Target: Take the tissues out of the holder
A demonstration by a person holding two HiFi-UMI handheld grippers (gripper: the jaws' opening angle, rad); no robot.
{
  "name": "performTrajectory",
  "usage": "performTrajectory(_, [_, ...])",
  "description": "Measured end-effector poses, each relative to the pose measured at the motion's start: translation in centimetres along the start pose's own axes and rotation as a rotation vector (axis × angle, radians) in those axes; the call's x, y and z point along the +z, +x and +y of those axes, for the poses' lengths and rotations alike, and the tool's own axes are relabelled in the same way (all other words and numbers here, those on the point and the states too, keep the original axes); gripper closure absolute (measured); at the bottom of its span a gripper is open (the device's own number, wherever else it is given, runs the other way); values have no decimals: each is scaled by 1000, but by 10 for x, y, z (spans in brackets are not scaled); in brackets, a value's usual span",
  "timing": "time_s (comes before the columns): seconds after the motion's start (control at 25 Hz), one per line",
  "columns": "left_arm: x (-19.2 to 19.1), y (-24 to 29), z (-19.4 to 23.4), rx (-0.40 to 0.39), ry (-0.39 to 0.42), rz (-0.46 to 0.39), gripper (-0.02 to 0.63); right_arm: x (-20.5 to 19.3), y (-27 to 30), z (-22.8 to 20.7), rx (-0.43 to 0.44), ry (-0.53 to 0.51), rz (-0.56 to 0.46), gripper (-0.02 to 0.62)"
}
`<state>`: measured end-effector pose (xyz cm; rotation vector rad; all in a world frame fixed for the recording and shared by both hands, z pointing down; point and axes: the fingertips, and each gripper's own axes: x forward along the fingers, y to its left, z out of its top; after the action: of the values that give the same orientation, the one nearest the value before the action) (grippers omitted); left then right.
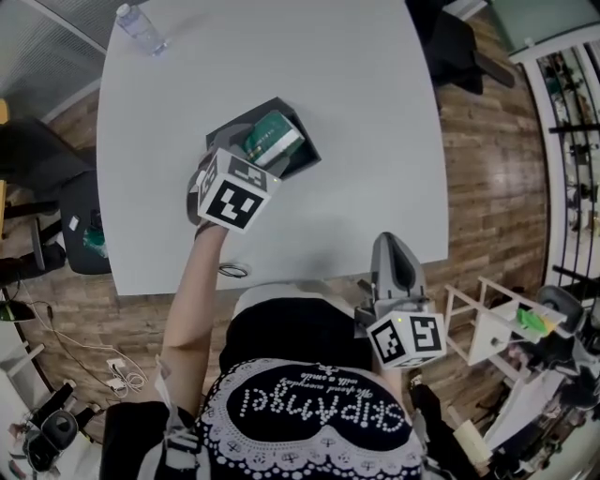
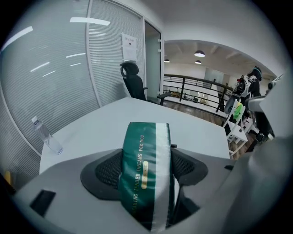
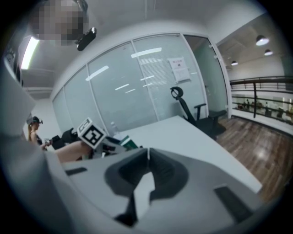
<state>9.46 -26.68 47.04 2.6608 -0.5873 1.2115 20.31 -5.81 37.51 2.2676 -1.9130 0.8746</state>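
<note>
At the tabletop's (image 1: 375,122) far left corner stands a water bottle (image 1: 141,28), just beside the edge. A broad stretch of bare white surface lies between it and everything else. Off the left edge, a dark chair (image 1: 80,225) sits close against the tabletop on the wooden floor (image 1: 487,187).

Near the middle, the left gripper (image 1: 242,161) reaches in from the near edge on an outstretched arm. Its jaws are clenched on the tissue pack (image 2: 146,173), a green packet with a white band that stands on edge between the two dark pads. In the head view the pack is tilted at the opening of the black holder (image 1: 305,159), which sits well in from every edge of the tabletop. Whether the pack still touches the holder cannot be told. Bare tabletop surrounds the holder, widest toward the far and right sides.

Further right, the right gripper (image 1: 390,246) hangs over the near edge of the tabletop, well apart from the holder. Its jaws are pressed together with nothing between them. Its own view looks across the open surface to the left gripper and the green pack beyond.

Right of the tabletop the floor is more crowded. A white rack (image 1: 487,328) stands near the right gripper, with dark gear around it, and another dark chair (image 1: 455,47) is at the far right corner.
</note>
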Motion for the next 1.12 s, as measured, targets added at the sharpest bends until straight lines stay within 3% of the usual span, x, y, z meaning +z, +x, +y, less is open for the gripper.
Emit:
performTrajectory(0.52, [52, -96, 13, 135, -7, -316, 265, 3, -11, 19, 39, -40, -36, 561])
performTrajectory(0.76, [68, -167, 8, 204, -81, -548, 267, 8, -18, 36, 86, -75, -58, 561])
performTrajectory(1.12, [50, -269, -5, 332, -180, -744, 267, 28, -16, 57, 169, -133, -109, 561])
